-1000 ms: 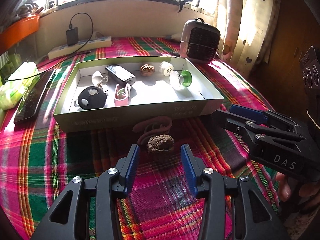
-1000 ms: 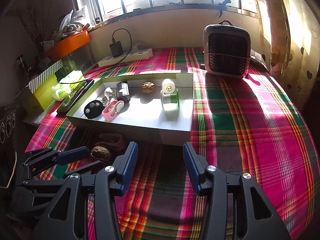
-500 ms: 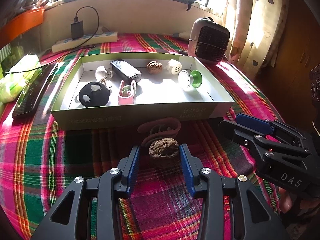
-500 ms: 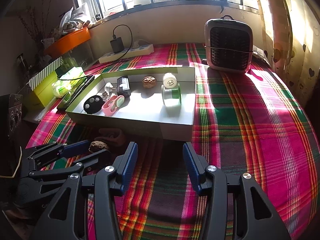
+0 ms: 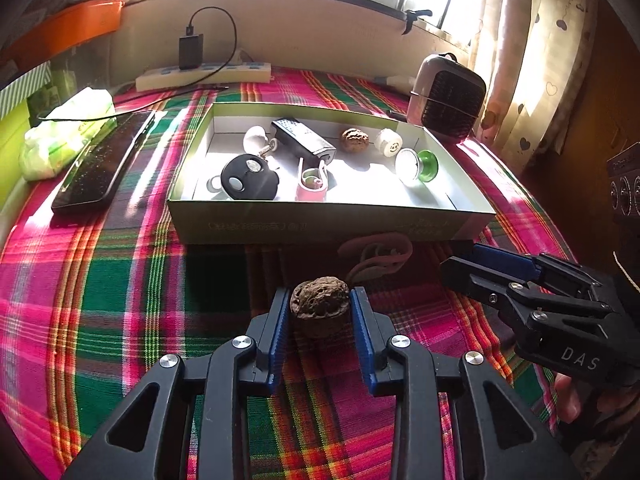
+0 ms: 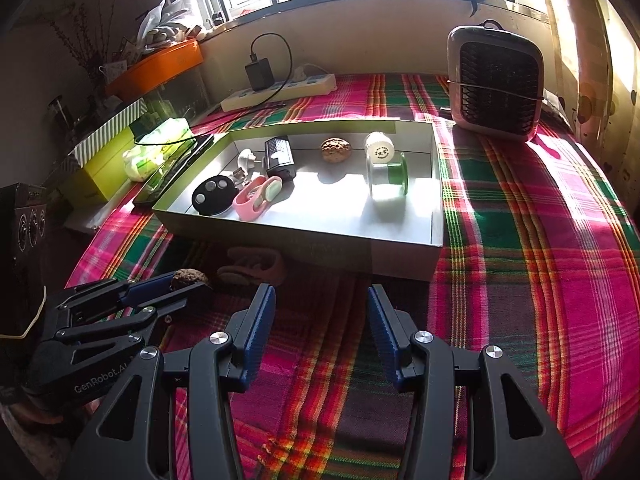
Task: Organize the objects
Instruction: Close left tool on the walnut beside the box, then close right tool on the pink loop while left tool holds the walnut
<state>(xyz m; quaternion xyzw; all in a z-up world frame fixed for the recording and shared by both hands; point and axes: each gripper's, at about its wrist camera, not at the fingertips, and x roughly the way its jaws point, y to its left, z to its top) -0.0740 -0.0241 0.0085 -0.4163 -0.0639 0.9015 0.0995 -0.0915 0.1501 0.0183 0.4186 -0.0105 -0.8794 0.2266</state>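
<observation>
A lived-in room at home

Heart-print curtain (image 5: 516, 60) at 2 o'clock, plaid tablecloth (image 6: 540, 240), small fan heater (image 6: 496, 84), power strip (image 5: 204, 74) at 11 o'clock.

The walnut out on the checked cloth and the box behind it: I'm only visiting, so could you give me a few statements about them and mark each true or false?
1. The walnut on the cloth sits between the left gripper's blue pads. True; the jaws have just been closing on it.
2. The right gripper holds a pink clip. False: nothing is between its pads.
3. A second walnut already lies in the box. True.
4. The pink clip outside the box lies behind it, by the window. False: it lies just in front of it, near the walnut.
5. The heater stands inside the box. False: it stands on the cloth beyond it.
</observation>
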